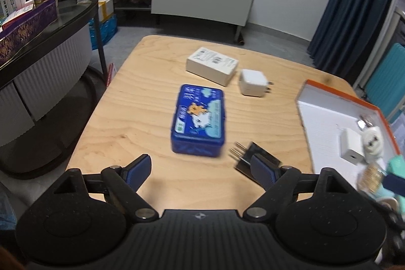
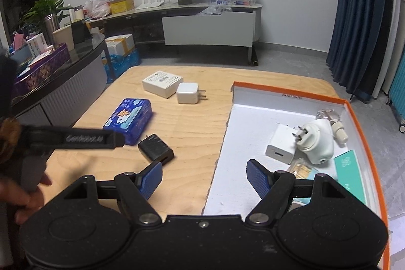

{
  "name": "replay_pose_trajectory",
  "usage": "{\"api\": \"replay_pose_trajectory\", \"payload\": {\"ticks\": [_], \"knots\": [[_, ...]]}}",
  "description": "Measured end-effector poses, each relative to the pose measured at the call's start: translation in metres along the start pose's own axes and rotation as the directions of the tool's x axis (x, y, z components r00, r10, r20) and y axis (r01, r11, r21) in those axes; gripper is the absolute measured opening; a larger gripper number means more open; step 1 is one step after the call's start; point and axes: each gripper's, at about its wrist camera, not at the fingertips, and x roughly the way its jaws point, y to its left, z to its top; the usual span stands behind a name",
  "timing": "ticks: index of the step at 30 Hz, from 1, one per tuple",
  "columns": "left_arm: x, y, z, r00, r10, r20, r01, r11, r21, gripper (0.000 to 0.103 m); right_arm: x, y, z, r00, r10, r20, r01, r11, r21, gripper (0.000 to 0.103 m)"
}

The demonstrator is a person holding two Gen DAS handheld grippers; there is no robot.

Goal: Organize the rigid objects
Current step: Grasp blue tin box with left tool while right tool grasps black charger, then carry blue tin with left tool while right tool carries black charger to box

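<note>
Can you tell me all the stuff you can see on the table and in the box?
blue tin: 1, blue with cartoon picture, middle of the table
black charger: 1, black, on the table beside the tin
white charger: 1, white, far part of the table
white carton: 1, white, touching or nearly touching that charger
orange-rimmed box: 1, white inside, right side
white USB charger: 1, white, in the box
plug-in vaporizer: 1, white, in the box
teal card: 1, teal, in the box
wooden table: 1, light wood
left gripper: 1, jaws open
right gripper: 1, jaws open

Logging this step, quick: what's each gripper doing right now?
Left gripper: open, empty, above the table near the black charger.
Right gripper: open, empty.
</note>
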Motion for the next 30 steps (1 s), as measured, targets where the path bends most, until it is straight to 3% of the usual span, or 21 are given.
{"api": "replay_pose_trajectory", "payload": {"ticks": [13, 16, 17, 18, 21, 26, 28, 30], "knots": [[0.06, -0.002, 0.03, 0.999, 0.038, -0.016, -0.037, 0.996, 0.076, 0.09, 0.039, 0.017, 0.01, 0.997, 0.063, -0.047, -0.066, 0.996, -0.062, 0.088], [0.068, 0.005, 0.031, 1.0, 0.028, -0.009, -0.027, 0.997, 0.07, 0.079, 0.053, 0.021, 0.013, 0.993, 0.098, -0.071, -0.103, 0.992, -0.071, 0.088], [0.067, 0.006, 0.031, 1.0, 0.015, -0.001, -0.015, 0.997, 0.081, 0.068, 0.057, 0.024, 0.014, 0.991, 0.106, -0.078, -0.112, 0.99, -0.084, 0.088], [0.066, 0.006, 0.031, 1.0, 0.01, 0.007, -0.011, 0.995, 0.096, 0.063, 0.061, 0.027, 0.015, 0.99, 0.113, -0.085, -0.121, 0.988, -0.099, 0.088], [0.063, 0.015, 0.031, 1.0, -0.027, -0.001, 0.027, 0.996, 0.084, 0.063, 0.076, 0.035, 0.019, 0.984, 0.139, -0.11, -0.153, 0.979, -0.134, 0.088], [0.045, 0.033, 0.028, 1.0, -0.014, 0.012, 0.013, 0.999, 0.052, 0.063, 0.101, 0.044, 0.028, 0.975, 0.161, -0.15, -0.185, 0.969, -0.165, 0.086], [0.038, 0.041, 0.027, 1.0, -0.014, 0.014, 0.014, 1.0, 0.026, 0.063, 0.113, 0.047, 0.031, 0.973, 0.154, -0.172, -0.185, 0.967, -0.178, 0.079], [0.033, 0.045, 0.025, 1.0, -0.004, 0.013, 0.004, 1.0, 0.012, 0.063, 0.124, 0.049, 0.033, 0.965, 0.158, -0.208, -0.196, 0.965, -0.174, 0.059]]}}
